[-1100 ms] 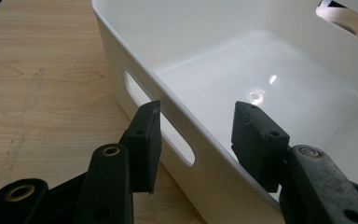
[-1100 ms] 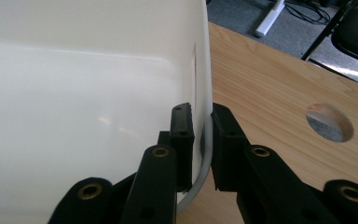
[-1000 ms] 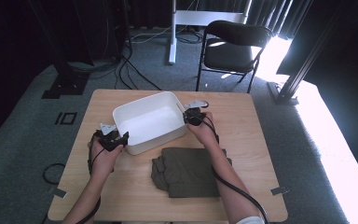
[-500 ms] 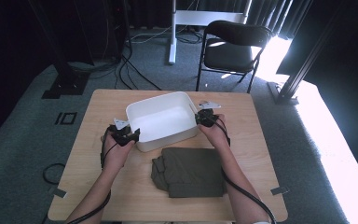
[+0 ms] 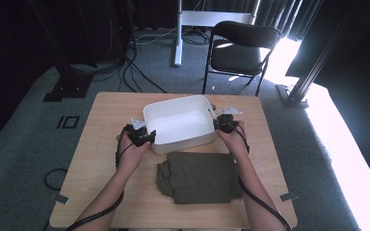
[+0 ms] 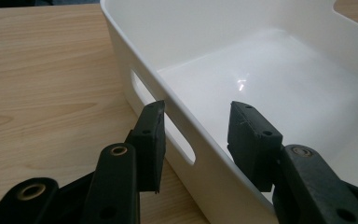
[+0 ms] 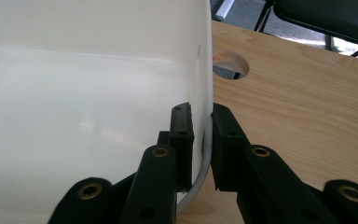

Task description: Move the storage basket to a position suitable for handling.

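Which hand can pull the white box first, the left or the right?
Probably the right. The right gripper has its fingers shut on the wall of the white box. The left gripper straddles the other wall by the handle slot, but its fingers are open and must close first.

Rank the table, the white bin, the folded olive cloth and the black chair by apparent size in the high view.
1. table
2. white bin and folded olive cloth: too alike to rank
3. black chair, though it sits farther away, so this is unsure
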`<action>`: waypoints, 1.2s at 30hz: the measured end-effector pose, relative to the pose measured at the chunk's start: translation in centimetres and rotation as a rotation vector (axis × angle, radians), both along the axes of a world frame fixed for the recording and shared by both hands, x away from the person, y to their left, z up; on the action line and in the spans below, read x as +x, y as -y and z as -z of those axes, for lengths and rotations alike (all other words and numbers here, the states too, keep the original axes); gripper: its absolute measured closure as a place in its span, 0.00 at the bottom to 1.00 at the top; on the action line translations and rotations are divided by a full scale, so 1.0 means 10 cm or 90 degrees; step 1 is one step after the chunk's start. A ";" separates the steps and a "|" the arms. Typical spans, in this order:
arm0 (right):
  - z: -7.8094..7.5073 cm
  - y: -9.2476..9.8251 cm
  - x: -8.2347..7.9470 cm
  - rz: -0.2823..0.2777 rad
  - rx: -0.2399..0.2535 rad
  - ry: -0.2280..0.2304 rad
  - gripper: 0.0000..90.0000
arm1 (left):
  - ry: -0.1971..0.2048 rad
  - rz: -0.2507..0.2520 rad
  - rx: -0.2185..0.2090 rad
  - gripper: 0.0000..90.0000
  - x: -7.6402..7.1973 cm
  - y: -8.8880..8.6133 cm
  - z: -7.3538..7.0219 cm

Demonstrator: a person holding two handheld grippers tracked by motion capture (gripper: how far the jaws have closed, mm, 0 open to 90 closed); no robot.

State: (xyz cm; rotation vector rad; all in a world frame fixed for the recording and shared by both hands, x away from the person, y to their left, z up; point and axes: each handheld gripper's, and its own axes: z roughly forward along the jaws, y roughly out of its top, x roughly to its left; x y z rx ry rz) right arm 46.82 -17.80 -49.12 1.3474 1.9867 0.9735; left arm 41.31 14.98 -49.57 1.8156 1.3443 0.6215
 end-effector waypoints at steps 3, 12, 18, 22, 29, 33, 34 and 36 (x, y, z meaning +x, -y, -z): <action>0.00 0.08 -0.03 0.013 0.003 0.000 0.90 | 0.000 0.011 0.003 0.66 0.04 0.07 0.00; 0.01 0.27 -0.11 0.055 0.010 -0.002 0.90 | 0.001 0.051 0.006 0.66 0.17 0.24 0.00; 0.01 0.40 -0.16 0.078 0.013 -0.006 0.90 | -0.007 0.073 0.006 0.66 0.27 0.34 -0.01; 0.01 0.48 -0.19 0.093 0.020 -0.007 0.90 | -0.011 0.085 0.007 0.67 0.34 0.42 -0.02; 0.01 0.58 -0.24 0.112 0.026 -0.007 0.89 | -0.010 0.099 0.019 0.69 0.46 0.52 -0.02; 0.01 0.62 -0.27 0.124 0.028 -0.009 0.89 | -0.004 0.107 0.027 0.70 0.50 0.58 -0.01; 0.01 0.63 -0.28 0.127 0.025 -0.009 0.89 | -0.004 0.107 0.026 0.71 0.52 0.60 -0.01; 0.01 0.66 -0.29 0.134 0.027 -0.011 0.89 | -0.002 0.109 0.029 0.71 0.53 0.64 -0.01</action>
